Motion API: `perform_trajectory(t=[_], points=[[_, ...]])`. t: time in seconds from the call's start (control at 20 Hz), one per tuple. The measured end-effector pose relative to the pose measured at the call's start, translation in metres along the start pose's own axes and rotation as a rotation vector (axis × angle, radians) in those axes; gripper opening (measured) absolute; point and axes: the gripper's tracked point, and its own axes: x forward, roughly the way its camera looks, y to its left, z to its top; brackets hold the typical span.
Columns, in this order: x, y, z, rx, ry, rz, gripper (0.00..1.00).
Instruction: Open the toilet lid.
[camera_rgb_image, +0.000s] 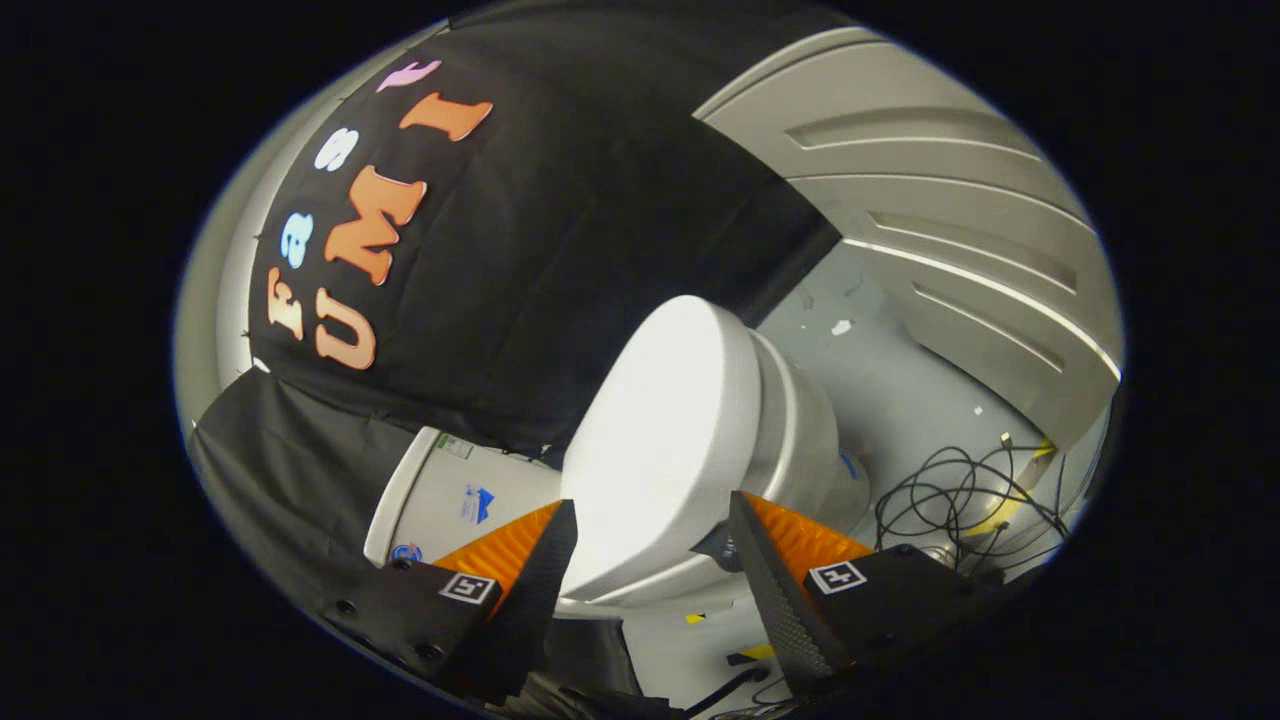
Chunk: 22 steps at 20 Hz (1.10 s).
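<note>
The white toilet lid (665, 440) lies just ahead, its front rim between my fingers. My gripper (650, 540) is turned sideways and shut on that rim: one finger (545, 575) rests on the lid's top and the other finger (765, 575) sits under the rim, on the side of the seat and bowl (815, 440). The lid stands a little off the seat along its far edge. The white tank (440, 495) shows behind the lid, against the black cloth wall.
A grey panelled door (950, 230) stands beyond the toilet. Black cables (960, 490) lie tangled on the pale floor (880, 370) beside the bowl, with yellow tape marks near them. Black cloth covers the wall behind the tank.
</note>
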Motion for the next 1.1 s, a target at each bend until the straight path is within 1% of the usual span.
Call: perform_trajectory(t=[0.1,0.2,0.25,0.35,0.55,0.65,0.7,0.9,1.0,1.1], points=[[0.009,-0.01,-0.012,0.114,0.034,-0.008,0.98],[0.02,-0.029,-0.015,0.17,0.036,-0.049,0.98],[0.023,-0.031,-0.016,0.165,0.041,-0.049,0.98],[0.025,-0.039,-0.024,0.168,0.075,-0.079,0.98],[0.037,-0.054,-0.053,0.135,0.187,-0.144,0.97],[0.042,-0.056,-0.058,0.133,0.208,-0.15,0.96],[0.044,-0.054,-0.057,0.145,0.202,-0.145,0.89],[0.05,-0.042,-0.05,0.24,0.172,-0.062,0.75],[0.05,-0.045,-0.05,0.247,0.177,-0.055,0.68],[0.05,-0.042,-0.046,0.267,0.162,-0.031,0.55]])
